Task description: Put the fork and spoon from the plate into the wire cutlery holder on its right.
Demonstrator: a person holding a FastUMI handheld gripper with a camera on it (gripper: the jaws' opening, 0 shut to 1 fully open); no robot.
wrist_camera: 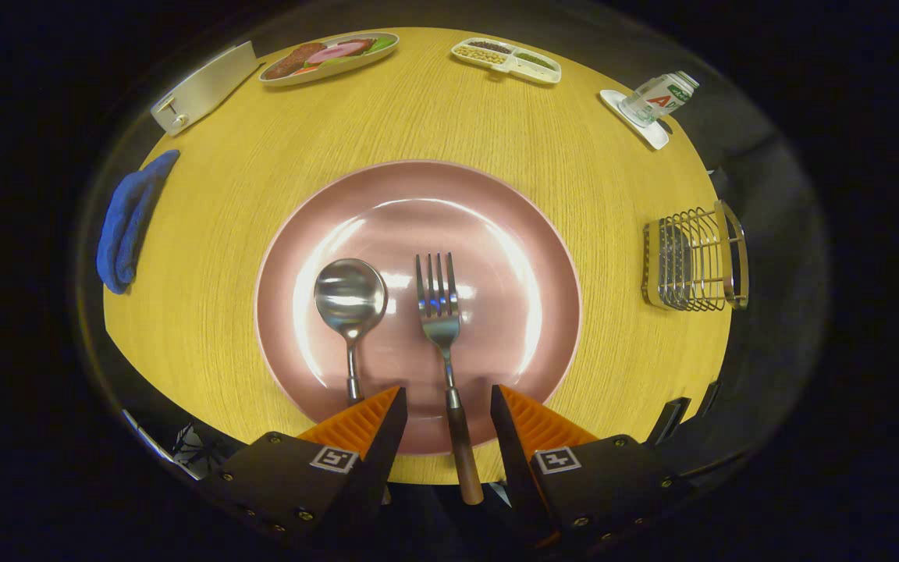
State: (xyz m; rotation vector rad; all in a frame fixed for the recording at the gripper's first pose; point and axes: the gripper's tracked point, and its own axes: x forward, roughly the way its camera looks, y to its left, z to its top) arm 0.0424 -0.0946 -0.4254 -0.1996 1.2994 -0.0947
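The spoon [350, 300] lies on the left of the plate [496, 203], the fork [442, 312] just right of it, the holder [695, 259] well apart to the right. Both look light, stiff and slippery; the fork's wooden handle offers better hold. The gripper [448, 402] stands open, 2 fingers straddling that handle, touching nothing

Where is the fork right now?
The fork lies on the pink plate, right of the spoon, its handle between the open gripper's fingers.

Bright overhead glare on the plate [496, 195] — sharp centre, fisheye-bent, dim edges.
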